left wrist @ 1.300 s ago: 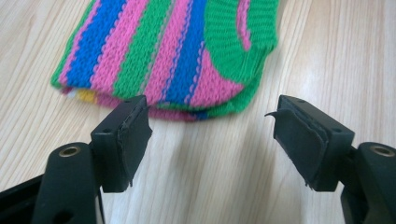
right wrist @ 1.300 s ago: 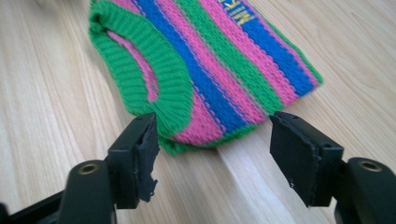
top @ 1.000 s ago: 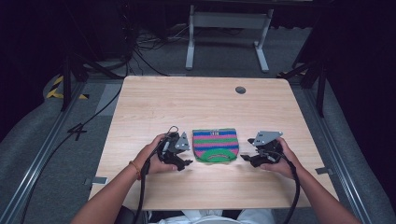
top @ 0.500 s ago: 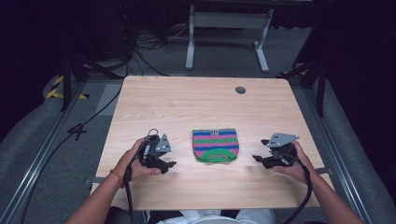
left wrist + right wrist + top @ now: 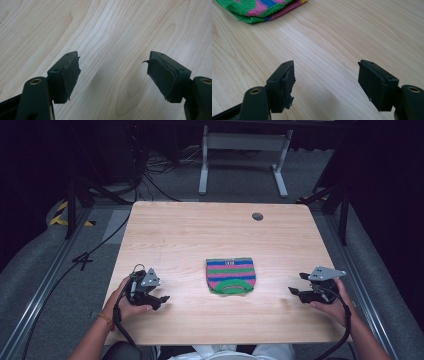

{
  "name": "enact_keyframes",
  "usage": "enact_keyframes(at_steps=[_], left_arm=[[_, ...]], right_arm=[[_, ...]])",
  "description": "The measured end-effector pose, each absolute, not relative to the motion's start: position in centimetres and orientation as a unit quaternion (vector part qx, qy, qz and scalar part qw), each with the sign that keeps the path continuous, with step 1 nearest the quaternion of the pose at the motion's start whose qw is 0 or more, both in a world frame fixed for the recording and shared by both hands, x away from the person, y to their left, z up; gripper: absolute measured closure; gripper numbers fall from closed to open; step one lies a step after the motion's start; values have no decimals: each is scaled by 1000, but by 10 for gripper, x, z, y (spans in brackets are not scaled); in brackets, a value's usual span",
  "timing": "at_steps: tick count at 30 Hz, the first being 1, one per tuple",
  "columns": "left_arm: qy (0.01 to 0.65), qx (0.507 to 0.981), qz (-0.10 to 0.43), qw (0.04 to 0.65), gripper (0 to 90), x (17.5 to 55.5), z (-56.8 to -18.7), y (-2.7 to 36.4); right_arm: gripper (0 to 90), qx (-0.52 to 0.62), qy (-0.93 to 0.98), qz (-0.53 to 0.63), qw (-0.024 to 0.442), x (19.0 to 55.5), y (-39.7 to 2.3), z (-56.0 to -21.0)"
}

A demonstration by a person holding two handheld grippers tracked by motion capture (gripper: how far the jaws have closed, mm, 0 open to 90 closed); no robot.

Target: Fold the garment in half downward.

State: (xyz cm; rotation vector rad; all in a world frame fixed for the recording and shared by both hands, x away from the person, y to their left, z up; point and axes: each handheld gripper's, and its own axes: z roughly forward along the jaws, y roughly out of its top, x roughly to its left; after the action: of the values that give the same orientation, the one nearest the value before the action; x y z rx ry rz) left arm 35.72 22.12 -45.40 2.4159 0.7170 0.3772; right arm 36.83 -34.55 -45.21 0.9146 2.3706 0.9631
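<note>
Near the table's (image 5: 175, 235) front edge, toward its left corner, my left tongs (image 5: 159, 300) sit low with the jaws spread and nothing between them; the left gripper view has bare wood beneath them. Toward the front right corner my right tongs (image 5: 296, 284) are likewise spread and empty. Between them, well apart from both and nearer the front edge than the back, lies the folded striped knit cloth (image 5: 231, 275); its green hem (image 5: 249, 15) peeks into the right gripper view. My worry is the fold: with the cloth lying free on smooth wood, a careless jaw dragging across could slide it or flip the layers open.
</note>
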Motion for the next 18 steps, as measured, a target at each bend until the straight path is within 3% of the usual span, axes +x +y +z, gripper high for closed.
enact_keyframes(at_steps=[18], left_arm=[[320,890,105,309,235,349,-470,265]], right_arm=[[280,401,828,327,218,348,-393,-478]])
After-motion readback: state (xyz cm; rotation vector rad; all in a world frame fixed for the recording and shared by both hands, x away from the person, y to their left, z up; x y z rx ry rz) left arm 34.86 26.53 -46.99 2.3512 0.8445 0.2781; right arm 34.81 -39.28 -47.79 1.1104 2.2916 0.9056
